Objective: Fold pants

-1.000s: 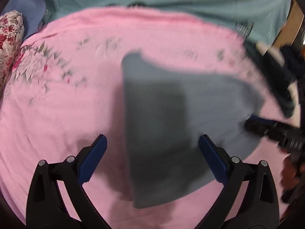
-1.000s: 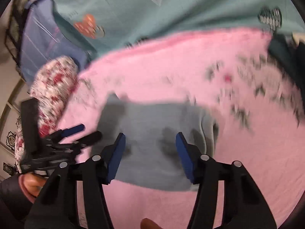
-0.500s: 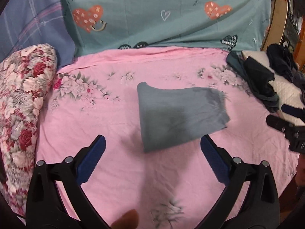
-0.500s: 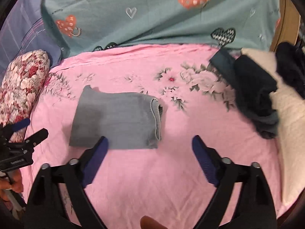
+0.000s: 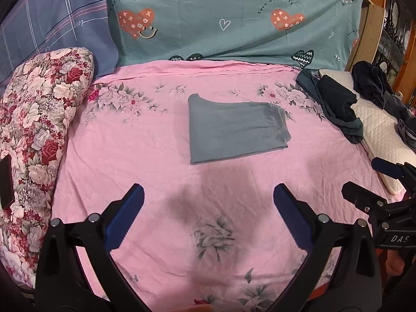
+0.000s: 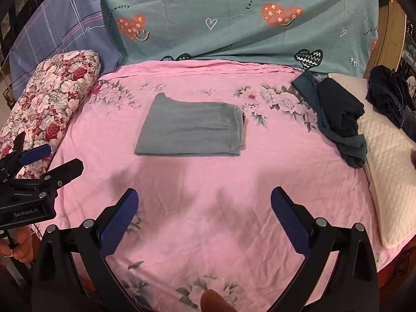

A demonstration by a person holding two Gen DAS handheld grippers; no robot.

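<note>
The grey pants (image 5: 235,131) lie folded into a flat rectangle in the middle of the pink bed sheet (image 5: 124,161), waistband to the right. My left gripper (image 5: 208,195) hovers well back from them, open and empty. In the right wrist view the pants (image 6: 192,132) sit ahead and left of centre. My right gripper (image 6: 205,195) is also drawn back, its jaws still opening wide with nothing between them. Each gripper shows at the edge of the other's view: the right gripper (image 5: 364,179) and the left gripper (image 6: 59,160).
A floral bolster (image 5: 39,130) lines the left side of the bed. Dark clothes (image 5: 335,104) are heaped at the right on a cream quilted pillow (image 5: 382,135). A teal sheet with hearts (image 5: 234,26) hangs behind. A hand (image 6: 18,244) grips the left tool.
Both grippers have pulled back and risen away from the pants, which now lie alone on the sheet. The right jaws have spread from half open to wide.
</note>
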